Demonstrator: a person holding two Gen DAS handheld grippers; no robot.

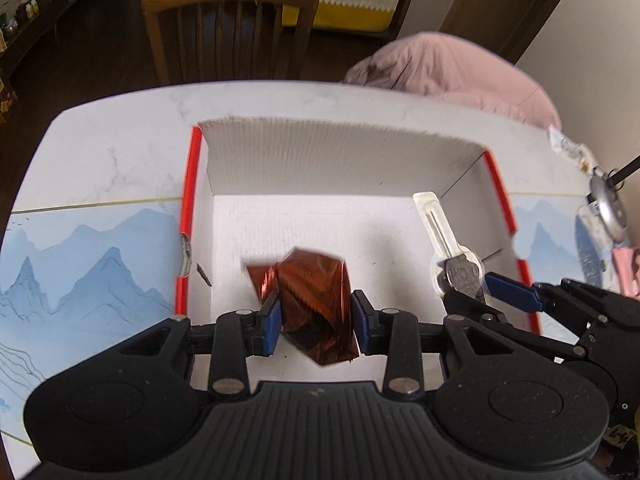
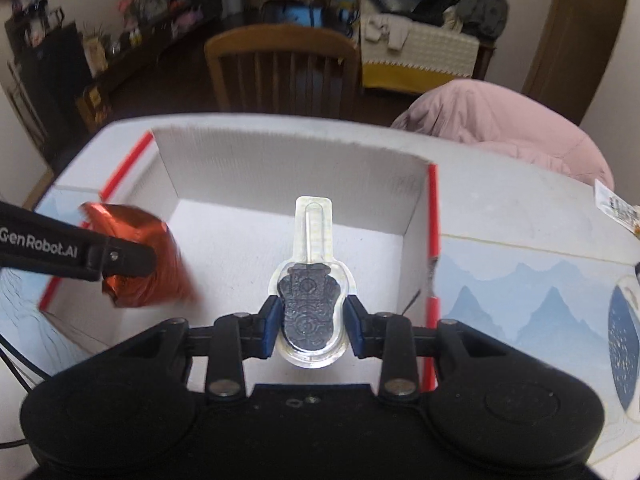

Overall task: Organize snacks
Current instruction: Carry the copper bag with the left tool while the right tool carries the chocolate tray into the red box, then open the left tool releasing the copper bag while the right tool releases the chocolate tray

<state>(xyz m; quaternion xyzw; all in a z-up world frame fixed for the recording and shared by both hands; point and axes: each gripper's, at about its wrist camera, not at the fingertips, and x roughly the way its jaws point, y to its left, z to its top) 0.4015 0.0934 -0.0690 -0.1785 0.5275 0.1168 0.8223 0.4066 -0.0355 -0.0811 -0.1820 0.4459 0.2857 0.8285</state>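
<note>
A crinkled copper-red foil snack packet hangs over the floor of the white cardboard box, with my left gripper shut on it. In the right wrist view the same foil packet shows at the left, over the box's left side. My right gripper is shut on a clear blister pack holding a dark lollipop, its stick end pointing toward the box's far wall. From the left wrist view that lollipop pack hangs over the box's right part, in my right gripper.
The box has red-edged side rims and stands on a table mat printed with blue mountains. Small wrapped snacks and a dark blue packet lie on the right. A wooden chair and a pink cushion stand beyond the table.
</note>
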